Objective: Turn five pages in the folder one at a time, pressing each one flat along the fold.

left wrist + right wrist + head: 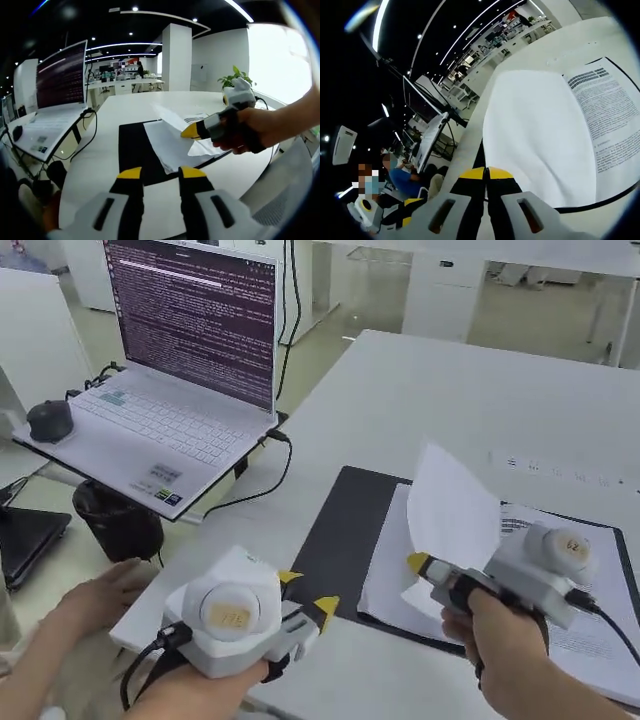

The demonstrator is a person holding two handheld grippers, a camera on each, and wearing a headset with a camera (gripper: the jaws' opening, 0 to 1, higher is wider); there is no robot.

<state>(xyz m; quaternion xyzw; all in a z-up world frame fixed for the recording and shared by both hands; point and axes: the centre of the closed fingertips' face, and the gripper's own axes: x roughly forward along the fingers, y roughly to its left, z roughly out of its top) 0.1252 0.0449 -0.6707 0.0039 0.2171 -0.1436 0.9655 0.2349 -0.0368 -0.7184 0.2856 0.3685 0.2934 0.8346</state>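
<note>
The folder (335,540) is laid open on the white bench (450,390), in front of the person and to the right. Its black left cover is bare, and its long axis runs across the person from left to right, the far end skewed a little away. A single white page (450,505) is gripped at its lower edge by the right gripper (418,563), whose yellow-tipped jaws are clenched on the sheet. In the right gripper view the two tips of this gripper (486,174) are seen pressed together, with the blank page (535,135) rising straight out from between them. The page is held up off the stack, bowed, with its top corner pointing up and away. It is seen from its unprinted side. To its right a printed page (610,115) lies flat, covered in dense black text with a block of heavier lines at its head. Pale sheets (385,570) lie flat under the raised page, on the left half of the folder.

The left gripper (308,594) is held near the bench's near edge, just short of the folder's near left corner. In the left gripper view its jaws (161,173) are seen released with a clear gap, pointing towards the folder (132,150) and the right gripper (191,131).

An open laptop (190,330) and a mouse (50,420) are seen at the left.
</note>
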